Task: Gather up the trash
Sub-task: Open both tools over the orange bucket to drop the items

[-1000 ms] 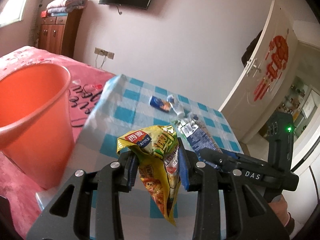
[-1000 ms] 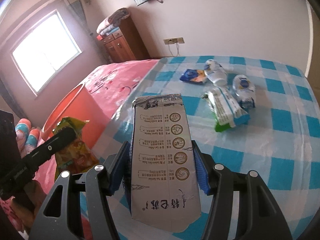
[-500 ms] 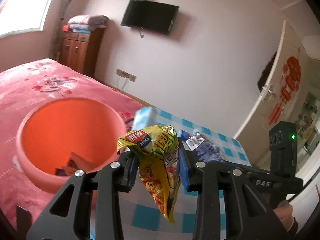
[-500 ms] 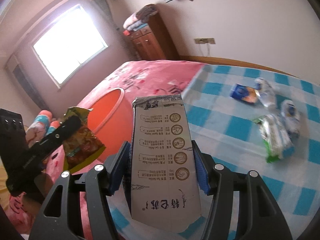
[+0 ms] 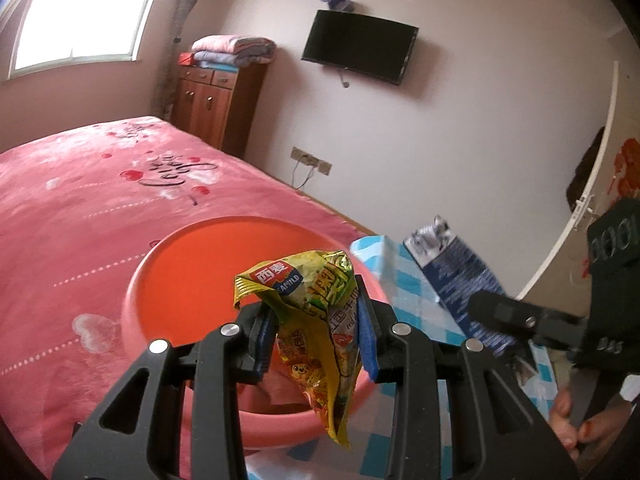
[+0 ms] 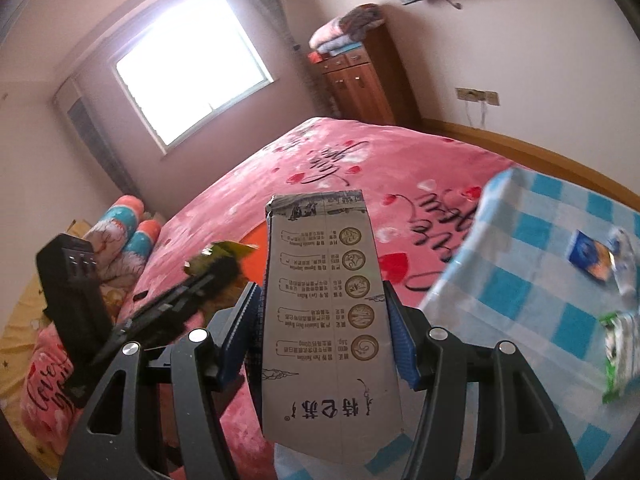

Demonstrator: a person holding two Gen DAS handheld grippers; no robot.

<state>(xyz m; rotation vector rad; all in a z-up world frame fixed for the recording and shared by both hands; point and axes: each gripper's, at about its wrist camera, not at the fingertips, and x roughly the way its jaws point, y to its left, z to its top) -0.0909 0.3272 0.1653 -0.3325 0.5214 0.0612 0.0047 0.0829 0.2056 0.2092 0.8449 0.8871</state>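
Observation:
My left gripper (image 5: 316, 328) is shut on a yellow snack bag (image 5: 316, 320) and holds it above the near rim of the orange bucket (image 5: 192, 280), which stands on the pink bed. My right gripper (image 6: 320, 320) is shut on a flattened milk carton (image 6: 324, 320), upright between the pads. The carton also shows in the left wrist view (image 5: 452, 276), to the right of the bucket. The left gripper with the bag shows in the right wrist view (image 6: 200, 280), over a sliver of the bucket (image 6: 254, 248).
A blue-checked table (image 6: 520, 280) to the right holds a blue packet (image 6: 588, 254), a crushed bottle (image 6: 624, 264) and a green-white wrapper (image 6: 620, 344). The pink bed (image 5: 80, 200) fills the left. A wooden cabinet (image 5: 216, 108) stands by the far wall.
Both grippers have swung left from the table toward the bed. The bucket has come to sit under the snack bag. Both grips are unchanged.

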